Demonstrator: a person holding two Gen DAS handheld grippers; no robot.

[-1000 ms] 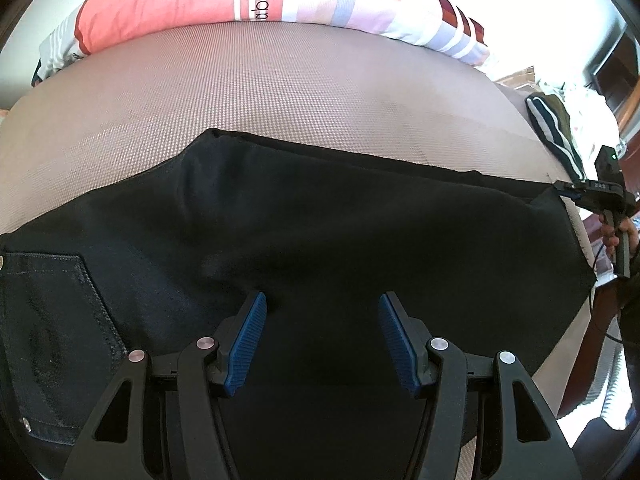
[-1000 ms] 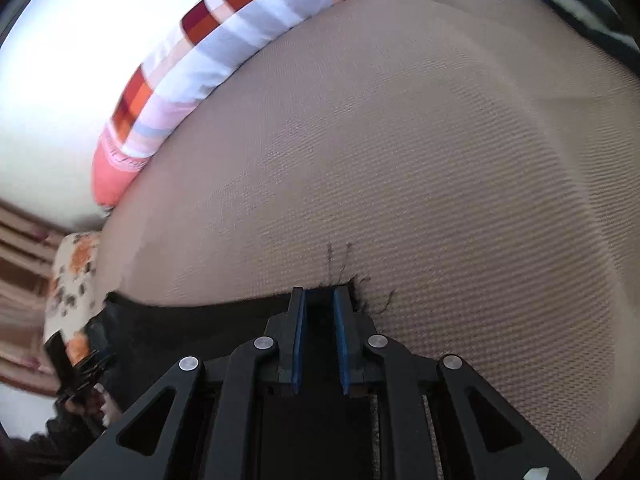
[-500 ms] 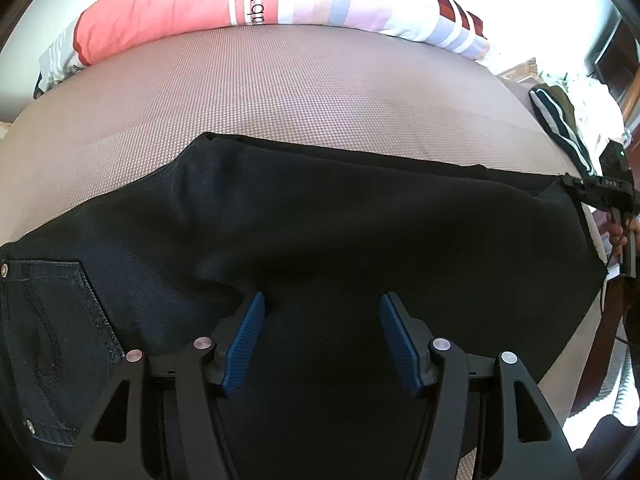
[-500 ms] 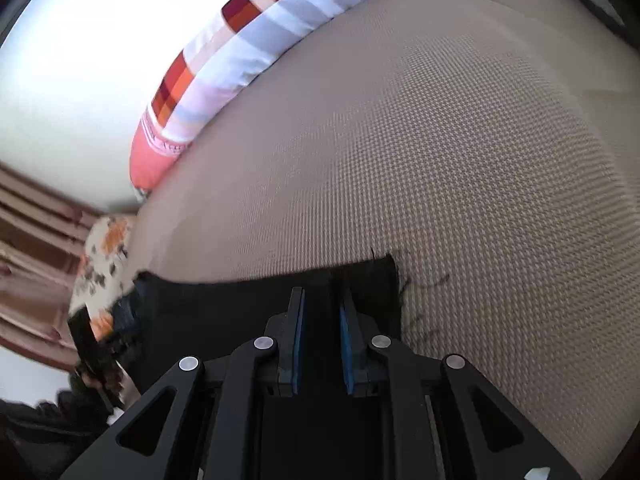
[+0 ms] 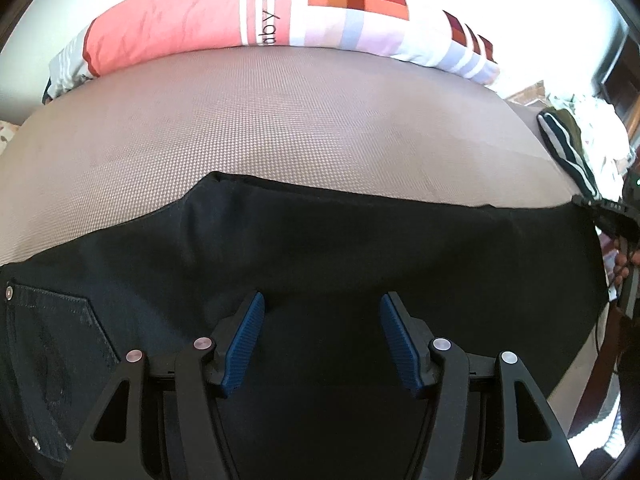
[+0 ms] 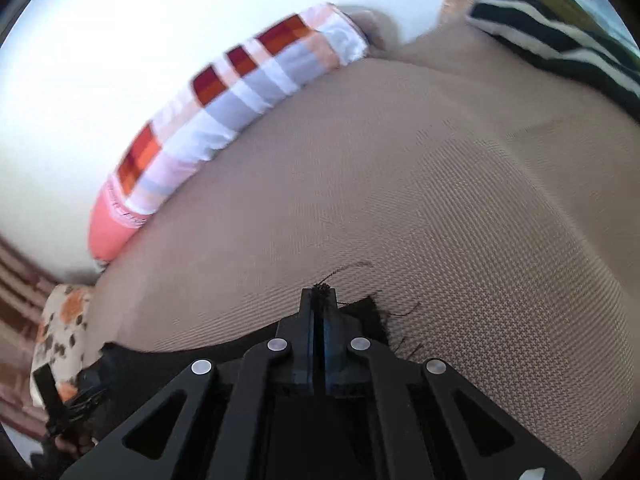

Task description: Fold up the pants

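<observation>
The left gripper (image 5: 320,336) has its jaws wide apart, empty, above the black pants (image 5: 340,248). The right gripper (image 6: 319,312) is clamped on the frayed hem corner of the pants. They lie spread flat along the near edge of the tan mattress (image 5: 280,120), well apart from the striped pillow (image 5: 256,12) at its far edge.

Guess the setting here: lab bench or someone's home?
Likely a home bedroom. The pants lie on a tan woven bed mat, a pillow lies along its far edge, and loose clothes are piled at one end.
</observation>
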